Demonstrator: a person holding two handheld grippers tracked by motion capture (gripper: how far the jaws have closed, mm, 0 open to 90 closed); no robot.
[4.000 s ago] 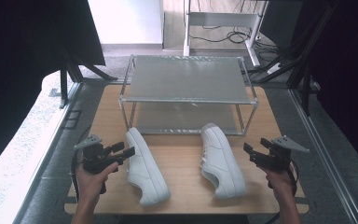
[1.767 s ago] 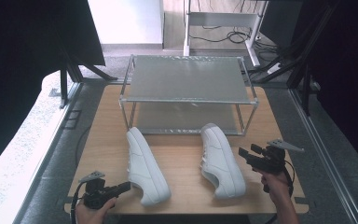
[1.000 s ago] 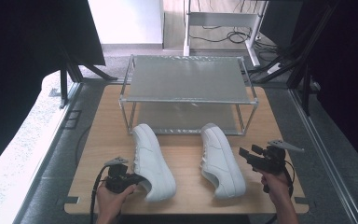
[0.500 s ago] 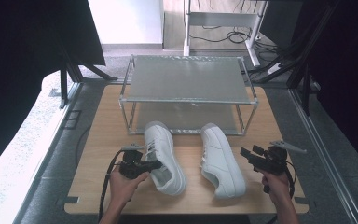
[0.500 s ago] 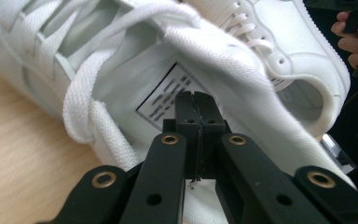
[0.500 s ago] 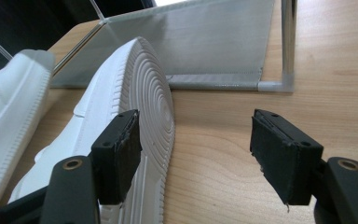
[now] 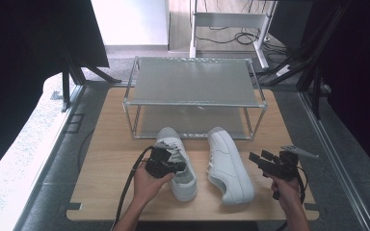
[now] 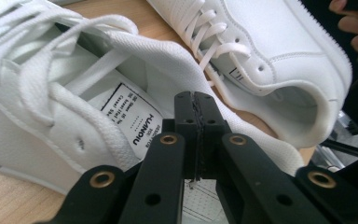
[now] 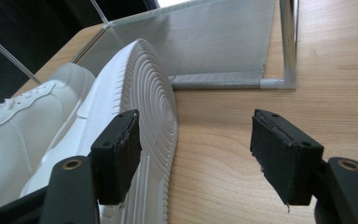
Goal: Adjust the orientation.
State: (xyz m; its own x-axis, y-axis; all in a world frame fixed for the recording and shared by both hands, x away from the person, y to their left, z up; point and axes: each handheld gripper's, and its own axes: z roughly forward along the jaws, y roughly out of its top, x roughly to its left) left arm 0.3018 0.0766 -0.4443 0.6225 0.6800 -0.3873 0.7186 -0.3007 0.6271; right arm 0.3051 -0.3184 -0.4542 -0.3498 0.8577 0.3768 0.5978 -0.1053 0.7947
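Left gripper (image 7: 176, 167), fingers clamping the left shoe (image 7: 179, 161) collar, having slid it rackward toward the shelf rack (image 7: 192, 98); right gripper (image 7: 260, 161) waiting, fingers apart.

Left shoe (image 8: 74, 116) toe cut off at 9 o'clock; left gripper (image 8: 196, 140) hides part of its collar.

A two-tier metal rack (image 7: 192, 86) with frosted shelves stands at the far side of the wooden desk (image 7: 106, 159). Beyond the desk, a white frame (image 7: 231, 21) and loose cables (image 7: 221, 36) sit on the floor.
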